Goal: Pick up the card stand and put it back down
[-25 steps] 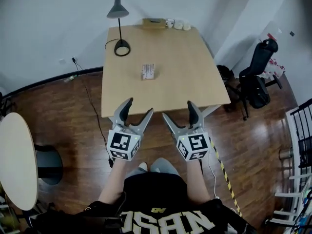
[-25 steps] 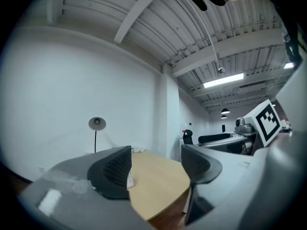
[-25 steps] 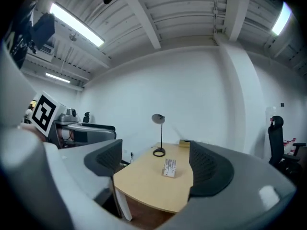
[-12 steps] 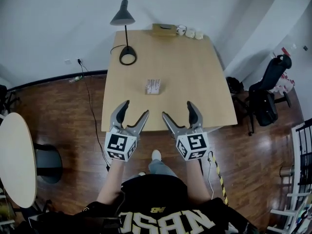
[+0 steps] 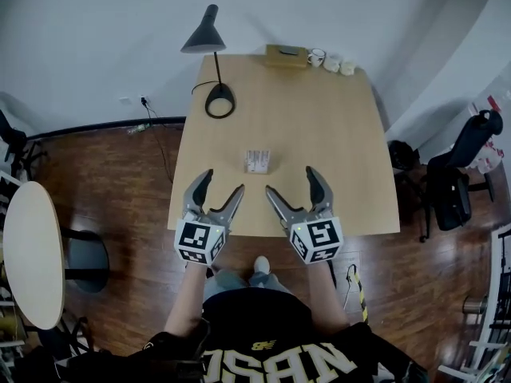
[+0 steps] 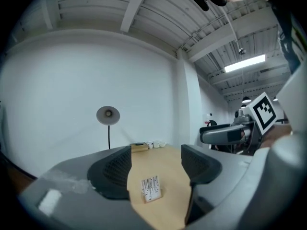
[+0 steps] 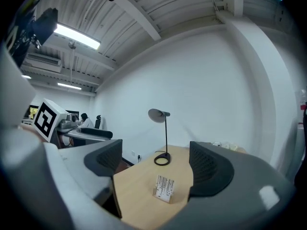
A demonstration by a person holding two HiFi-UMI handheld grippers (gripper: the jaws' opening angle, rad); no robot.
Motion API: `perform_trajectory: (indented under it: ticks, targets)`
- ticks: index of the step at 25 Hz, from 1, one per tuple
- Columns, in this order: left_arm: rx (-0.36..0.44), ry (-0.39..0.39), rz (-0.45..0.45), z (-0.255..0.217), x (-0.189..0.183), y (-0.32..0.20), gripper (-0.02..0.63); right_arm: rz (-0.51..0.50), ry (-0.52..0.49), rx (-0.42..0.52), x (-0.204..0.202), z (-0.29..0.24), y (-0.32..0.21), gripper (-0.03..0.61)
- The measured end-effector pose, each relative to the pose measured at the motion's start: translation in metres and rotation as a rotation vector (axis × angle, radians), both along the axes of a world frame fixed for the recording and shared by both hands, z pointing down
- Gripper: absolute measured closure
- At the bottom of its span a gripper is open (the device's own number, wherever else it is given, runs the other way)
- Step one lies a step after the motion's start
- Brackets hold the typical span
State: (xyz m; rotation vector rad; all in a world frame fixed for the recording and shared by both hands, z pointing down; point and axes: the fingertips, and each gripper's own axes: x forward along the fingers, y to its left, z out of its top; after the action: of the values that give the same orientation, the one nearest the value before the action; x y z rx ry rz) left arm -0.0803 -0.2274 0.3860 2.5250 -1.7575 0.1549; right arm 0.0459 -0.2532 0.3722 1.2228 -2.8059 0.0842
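Over the last second both grippers had travelled from above the floor (image 5: 120,174) to the near edge of the table (image 5: 343,142). The card stand (image 5: 257,161), well ahead of them a second before, now stood just beyond their tips. Neither opening had changed on the way.

The left gripper (image 5: 223,183) had its jaws parted to a middling width with nothing between the pads. In its own view the stand showed through the gap, ahead and untouched. The right gripper (image 5: 292,182) was likewise spread and empty, with the stand framed in its gap and the lamp (image 5: 214,70) far beyond it, off to the left. The stand sat upright on the table, ahead of both grippers and roughly midway between the lines they pointed along.

The jaws were probably carried open in advance so that either could slide around the stand without a pause. The stand stood alone in the near part of the table, while the lamp, a box (image 5: 286,54) and cups (image 5: 329,61) kept to the far edge, well past the tips, so the approach looked free. The pick-up itself had not begun.

Both forearms reached forward side by side from the body. The grippers lay about level with their marker cubes turned up toward the head, the jaws opening sideways and the tips aimed across the table at the stand.
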Motion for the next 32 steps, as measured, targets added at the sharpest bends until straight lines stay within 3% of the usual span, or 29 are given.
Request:
perform_trajectory:
  ticks: [12,22,28,32]
  targets:
    - [-0.166,-0.038,0.071,0.075,-0.024,-0.035,0.288,0.026,0.004,-0.08,-0.01,0.038,-0.028,0.143]
    - [-0.343,-0.142,0.206,0.169,-0.047,-0.056,0.285,0.029,0.047,-0.174,-0.014,0.095,-0.04,0.143]
    - [-0.381,-0.152,0.343,0.227,-0.045,-0.084,0.16,0.041,0.068,-0.215,-0.015,0.139,-0.047,0.143]
    - [-0.36,-0.103,0.456,0.253,-0.028,-0.114,0.072,0.049,0.066,-0.239,-0.019,0.164,-0.053,0.143]
